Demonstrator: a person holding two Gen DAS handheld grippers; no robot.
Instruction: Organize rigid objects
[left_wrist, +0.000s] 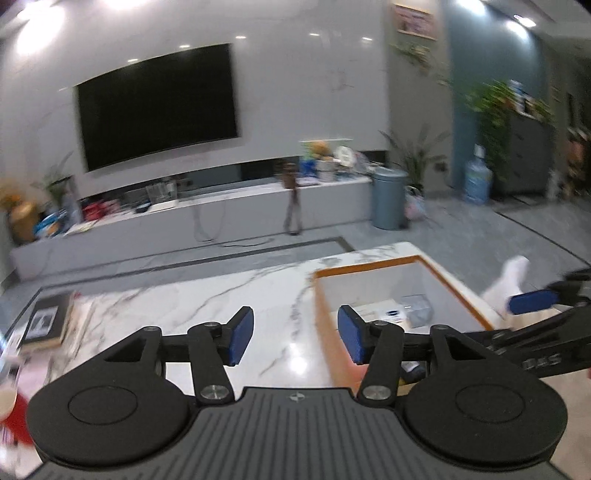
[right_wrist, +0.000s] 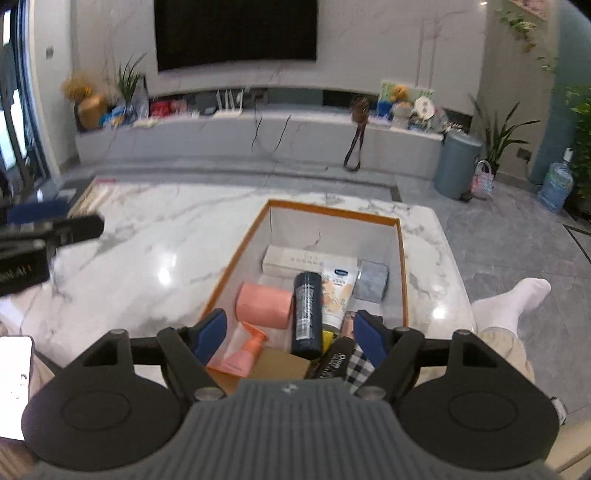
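An orange-rimmed white box (right_wrist: 332, 211) stands on the marble table (right_wrist: 155, 258). It holds a pink roll (right_wrist: 263, 304), a dark bottle (right_wrist: 306, 310), a white tube (right_wrist: 337, 291), a grey block (right_wrist: 371, 281), a cream carton (right_wrist: 295, 260) and a pink pump bottle (right_wrist: 243, 350). My right gripper (right_wrist: 290, 326) hovers open over the box's near end, with nothing pressed between its pads. My left gripper (left_wrist: 295, 326) is open and empty over bare marble, just left of the box (left_wrist: 369, 266).
A book (left_wrist: 48, 321) lies at the table's far left corner. A phone (right_wrist: 14, 384) sits at the near left edge. A person's leg in a white sock (right_wrist: 517, 299) stretches past the table's right side. A TV wall and a low shelf lie beyond.
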